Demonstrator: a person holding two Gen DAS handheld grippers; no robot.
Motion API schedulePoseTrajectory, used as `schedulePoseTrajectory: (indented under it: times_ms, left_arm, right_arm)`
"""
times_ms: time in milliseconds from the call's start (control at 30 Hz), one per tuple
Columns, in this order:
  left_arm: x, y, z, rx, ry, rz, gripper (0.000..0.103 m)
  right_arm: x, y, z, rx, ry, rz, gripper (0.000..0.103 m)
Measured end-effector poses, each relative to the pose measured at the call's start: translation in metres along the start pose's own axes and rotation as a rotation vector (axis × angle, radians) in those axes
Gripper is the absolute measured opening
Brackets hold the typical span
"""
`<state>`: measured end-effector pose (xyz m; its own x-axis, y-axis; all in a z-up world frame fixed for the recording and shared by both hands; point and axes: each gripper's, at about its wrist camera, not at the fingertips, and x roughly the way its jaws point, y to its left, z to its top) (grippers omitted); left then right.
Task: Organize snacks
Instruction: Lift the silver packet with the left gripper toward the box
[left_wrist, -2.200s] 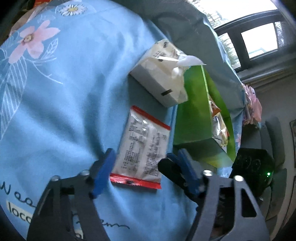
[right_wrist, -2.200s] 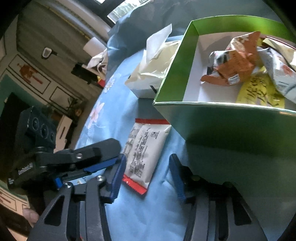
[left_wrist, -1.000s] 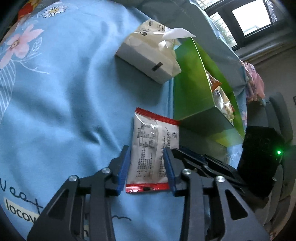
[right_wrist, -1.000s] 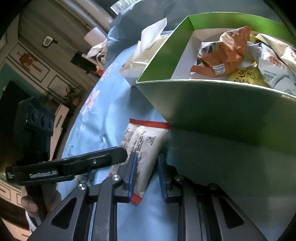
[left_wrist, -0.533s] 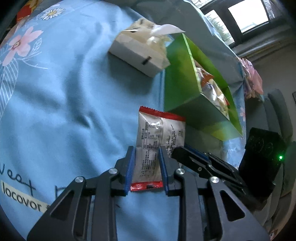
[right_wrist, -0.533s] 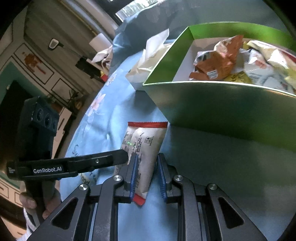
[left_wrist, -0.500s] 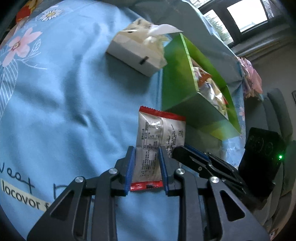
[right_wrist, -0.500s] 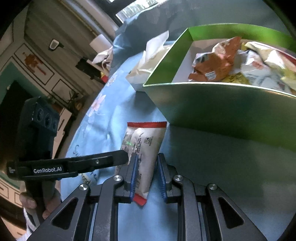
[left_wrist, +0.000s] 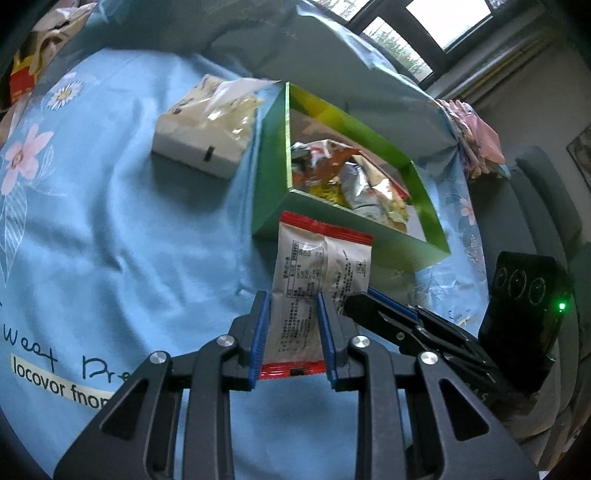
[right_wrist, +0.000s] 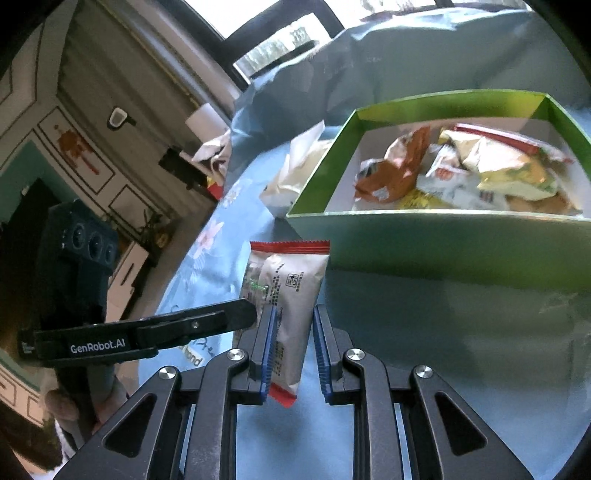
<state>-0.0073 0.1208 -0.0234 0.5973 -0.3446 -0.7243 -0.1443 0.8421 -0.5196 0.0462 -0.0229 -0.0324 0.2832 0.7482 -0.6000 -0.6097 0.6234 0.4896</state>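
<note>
Left wrist view: the left gripper (left_wrist: 291, 334) has its blue fingers (left_wrist: 258, 332) clamped on the lower half of a white snack packet (left_wrist: 317, 273) with red sealed ends. The log of the last second fits that: those fingers have just been closing, and the packet sits squarely between them. The packet is held up off the blue floral cloth (left_wrist: 110, 229), top edge just in front of the near wall of the green box (left_wrist: 269, 177). Inside the box, a heap of crinkled snack bags (left_wrist: 347, 177). Left of the box, touching or nearly so, a white tissue pack (left_wrist: 203, 136) with a sheet sticking up. From the right, the right gripper (left_wrist: 354, 301) reaches in, its black tip against the packet's right edge.

Right wrist view: the right gripper (right_wrist: 291, 347) is pinching the same snack packet (right_wrist: 291, 291) edge-on; the left pad presses it, the right pad shows a sliver of gap, so the grip reads as clenched on the packet. The green box (right_wrist: 424, 236) stands just behind, open top showing orange, yellow and white snack bags (right_wrist: 461, 170). The left gripper (right_wrist: 240, 315) comes in from the left, marked "GenRobot.AI", tip at the packet's side. A person's hand (right_wrist: 62, 402) wraps its handle low at the left.
</note>
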Motion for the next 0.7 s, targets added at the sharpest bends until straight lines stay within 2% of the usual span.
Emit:
schedulePoseTrajectory:
  times_ms: [700]
  left_arm:
    - [0.004,-0.055,0.019,0.097,-0.085,-0.017,0.027]
  right_arm:
    - [-0.048,-0.010,0.016,-0.012,-0.107,-0.045,0.022]
